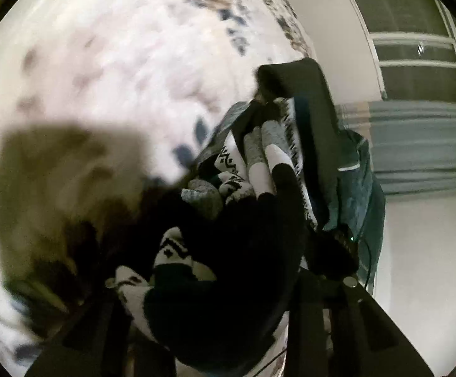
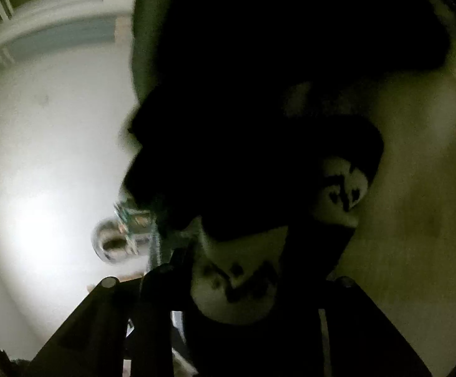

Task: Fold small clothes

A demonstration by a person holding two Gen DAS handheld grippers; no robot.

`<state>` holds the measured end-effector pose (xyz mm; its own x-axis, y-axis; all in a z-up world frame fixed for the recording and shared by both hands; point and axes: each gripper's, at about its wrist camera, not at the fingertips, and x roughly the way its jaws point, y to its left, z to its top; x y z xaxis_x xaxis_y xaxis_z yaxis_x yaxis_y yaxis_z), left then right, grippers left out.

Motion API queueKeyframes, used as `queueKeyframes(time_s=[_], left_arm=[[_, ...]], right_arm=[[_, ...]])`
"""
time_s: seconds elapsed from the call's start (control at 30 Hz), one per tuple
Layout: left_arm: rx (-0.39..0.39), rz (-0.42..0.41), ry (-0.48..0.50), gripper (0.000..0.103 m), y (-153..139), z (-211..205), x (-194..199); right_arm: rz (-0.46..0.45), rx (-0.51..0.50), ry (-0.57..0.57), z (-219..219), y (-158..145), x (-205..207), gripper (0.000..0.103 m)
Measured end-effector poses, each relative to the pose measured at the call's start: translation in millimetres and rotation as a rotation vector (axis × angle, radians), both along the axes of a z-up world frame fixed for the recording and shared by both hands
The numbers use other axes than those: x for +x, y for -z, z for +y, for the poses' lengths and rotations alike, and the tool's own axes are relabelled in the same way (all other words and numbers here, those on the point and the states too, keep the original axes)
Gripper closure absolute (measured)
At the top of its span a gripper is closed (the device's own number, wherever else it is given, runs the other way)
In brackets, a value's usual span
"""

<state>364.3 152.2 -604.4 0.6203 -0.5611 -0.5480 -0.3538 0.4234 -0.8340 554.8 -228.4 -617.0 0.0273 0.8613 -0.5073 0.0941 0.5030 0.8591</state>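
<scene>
1. The patterned sock (image 1: 171, 251), dark with white bands and a black zigzag motif, hangs bunched right in front of the left gripper (image 1: 202, 286); its cloth fills the gap between the fingers, so I judge that gripper closed on it.
2. In the right wrist view the same sock (image 2: 237, 286) sits against the right gripper (image 2: 228, 282), lifted clear of the bed; darkness hides the jaws, so I cannot tell whether they pinch it.
3. To do this step well, I would keep the two grips apart along the sock's length so it hangs flat instead of bunched, then bring cuff to toe.
4. Lower it onto a bare part of the floral bedspread (image 1: 118, 62), well away from the pile of socks (image 1: 259, 147) lying in the dark bag (image 1: 315, 119).
</scene>
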Motion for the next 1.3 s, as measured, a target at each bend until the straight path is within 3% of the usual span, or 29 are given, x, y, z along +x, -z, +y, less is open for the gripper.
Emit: queueKeyframes(time_s=[0.13, 0.2, 0.27, 0.37, 0.43, 0.5, 0.53, 0.6, 0.8, 0.93, 1.07, 1.1, 1.13, 1.23, 1.3], left_arm=[[0.074, -0.024, 0.137, 0.077, -33, 12, 19], [0.144, -0.042, 0.227, 0.077, -48, 16, 32], [0.159, -0.044, 0.328, 0.076, -50, 15, 41], [0.145, 0.005, 0.494, 0.075, -33, -1, 56], [0.118, 0.101, 0.582, 0.068, -1, -14, 67], [0.101, 0.165, 0.597, 0.061, 22, -18, 67], [0.079, 0.179, 0.579, 0.055, 31, -16, 65], [0.015, 0.162, 0.517, 0.055, 34, -7, 59], [0.011, 0.126, 0.408, 0.053, 36, 14, 66], [0.065, 0.128, 0.434, 0.047, 31, 5, 71], [0.141, 0.148, 0.431, 0.047, 14, 13, 50], [0.182, 0.163, 0.416, 0.047, 8, 19, 40], [0.211, 0.171, 0.397, 0.047, 3, 26, 31], [0.342, 0.218, 0.329, 0.047, -6, 52, -5], [0.481, 0.279, 0.299, 0.047, -5, 64, -32]], right_arm=[[0.013, -0.038, 0.163, -20, -30, -62, 0.076], [0.017, -0.059, 0.259, -28, -48, -110, 0.077], [0.021, -0.09, 0.359, -32, -63, -159, 0.077], [0.054, -0.142, 0.51, -27, -70, -234, 0.077], [0.127, -0.133, 0.575, -31, -58, -269, 0.077], [0.218, -0.17, 0.609, -32, -31, -298, 0.074], [0.245, -0.168, 0.611, -33, -20, -305, 0.068], [0.298, -0.169, 0.605, -38, -4, -315, 0.058], [0.398, -0.171, 0.652, -96, -2, -345, 0.047], [0.366, -0.283, 0.616, -120, -28, -355, 0.046], [0.252, -0.383, 0.588, -134, -67, -303, 0.046], [0.219, -0.391, 0.573, -127, -73, -273, 0.041], [0.191, -0.393, 0.547, -128, -76, -275, 0.034], [0.119, -0.405, 0.434, -94, -77, -211, 0.034], [0.083, -0.429, 0.397, -82, -71, -176, 0.034]])
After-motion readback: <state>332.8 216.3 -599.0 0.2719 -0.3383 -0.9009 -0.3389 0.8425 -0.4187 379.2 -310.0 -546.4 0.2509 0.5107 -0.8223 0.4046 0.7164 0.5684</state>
